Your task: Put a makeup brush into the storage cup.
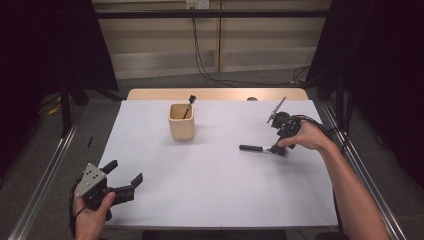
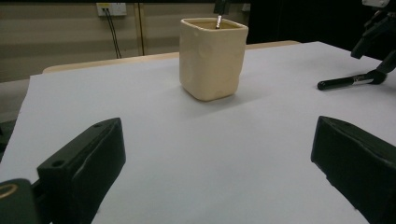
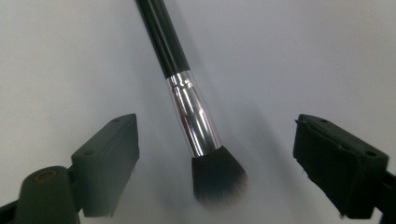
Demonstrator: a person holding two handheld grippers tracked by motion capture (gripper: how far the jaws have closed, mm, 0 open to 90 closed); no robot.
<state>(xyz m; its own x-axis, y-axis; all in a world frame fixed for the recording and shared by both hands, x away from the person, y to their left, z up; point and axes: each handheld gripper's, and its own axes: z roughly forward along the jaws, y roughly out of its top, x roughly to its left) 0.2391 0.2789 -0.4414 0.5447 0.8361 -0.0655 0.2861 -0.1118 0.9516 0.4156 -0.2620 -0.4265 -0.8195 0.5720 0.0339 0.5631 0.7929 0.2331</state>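
A makeup brush (image 1: 255, 148) with a black handle, a silver ferrule and dark bristles lies flat on the white table at the right. My right gripper (image 1: 280, 149) points down over its bristle end. In the right gripper view the brush (image 3: 194, 116) lies between the two jaws with clear gaps on both sides, so the right gripper (image 3: 215, 123) is open. A cream cup (image 1: 181, 122) stands upright at the back centre with another dark-tipped brush (image 1: 190, 102) leaning inside. My left gripper (image 1: 125, 172) rests open and empty at the near left corner, facing the cup (image 2: 212, 58).
White sheet (image 1: 215, 195) covers the table, with a wooden strip (image 1: 215, 94) bare along the far edge. Metal rails (image 1: 45, 175) run along both sides. Cables (image 1: 210, 75) lie on the floor behind. Dark curtains hang left and right.
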